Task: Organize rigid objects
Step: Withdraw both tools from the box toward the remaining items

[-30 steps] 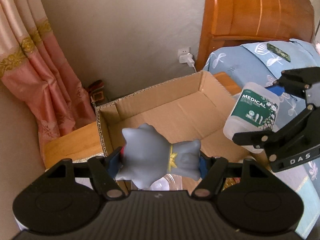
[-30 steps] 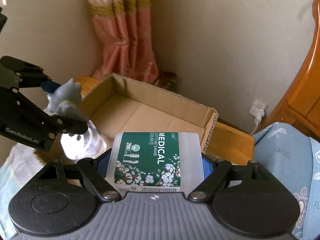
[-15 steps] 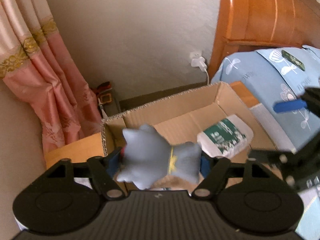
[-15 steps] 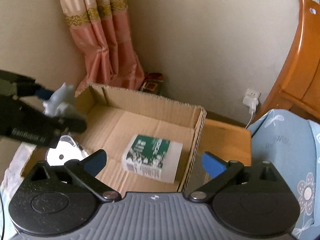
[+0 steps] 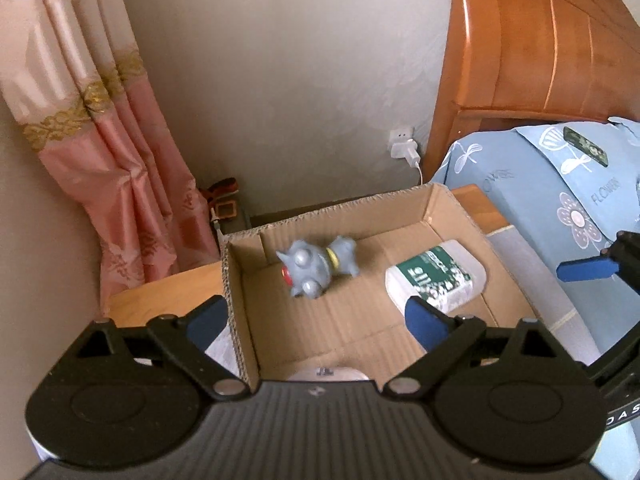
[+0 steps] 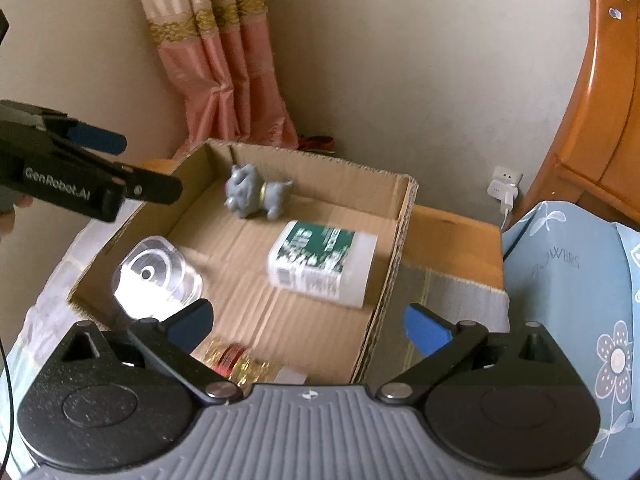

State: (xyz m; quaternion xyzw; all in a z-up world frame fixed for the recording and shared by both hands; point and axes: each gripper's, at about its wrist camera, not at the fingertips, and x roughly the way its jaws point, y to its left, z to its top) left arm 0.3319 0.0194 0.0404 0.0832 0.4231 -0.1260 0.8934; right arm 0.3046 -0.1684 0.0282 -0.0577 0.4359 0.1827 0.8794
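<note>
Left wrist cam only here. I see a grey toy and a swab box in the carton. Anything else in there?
Observer: Yes. A clear plastic container sits in the near left corner of the cardboard box.
Operator: That all?
Observer: No. A red and gold item lies at the near wall, partly hidden, so I cannot say what it is.
Operator: Is the left tool clear of the grey toy?
Observer: The side view shows it raised over the box's left wall, well apart from the toy. Its jaws have just been opening, with nothing between them.
</note>
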